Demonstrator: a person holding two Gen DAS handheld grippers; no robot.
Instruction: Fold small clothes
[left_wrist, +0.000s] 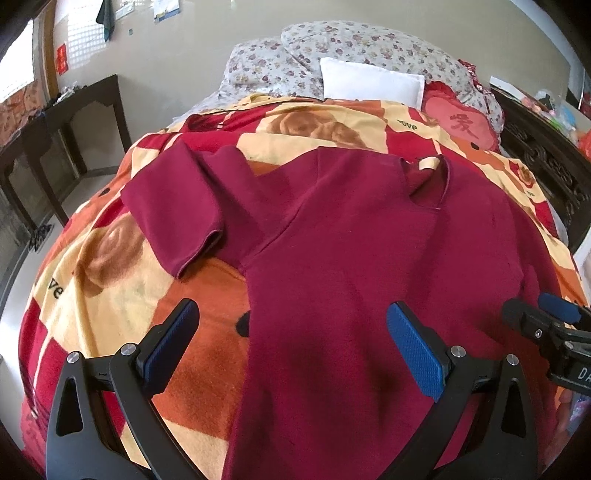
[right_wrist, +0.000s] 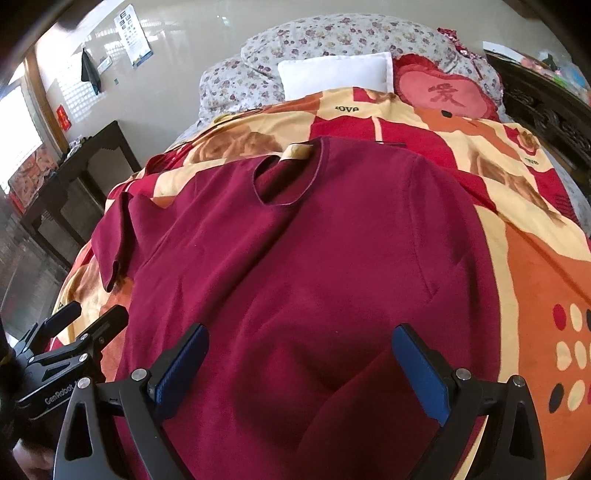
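Note:
A dark red short-sleeved shirt lies face up on a patterned blanket, neck opening pointing away. Its left sleeve spreads out flat; the right sleeve looks folded in over the body. My left gripper hovers open over the shirt's lower left edge, nothing between its blue pads. My right gripper is open above the lower middle of the shirt, where a fold of cloth bulges. The right gripper also shows at the edge of the left wrist view, and the left gripper in the right wrist view.
The red, orange and cream blanket covers a bed. A white pillow, floral bedding and a red heart cushion sit at the head. A dark wooden table stands left; a carved dark frame runs along the right.

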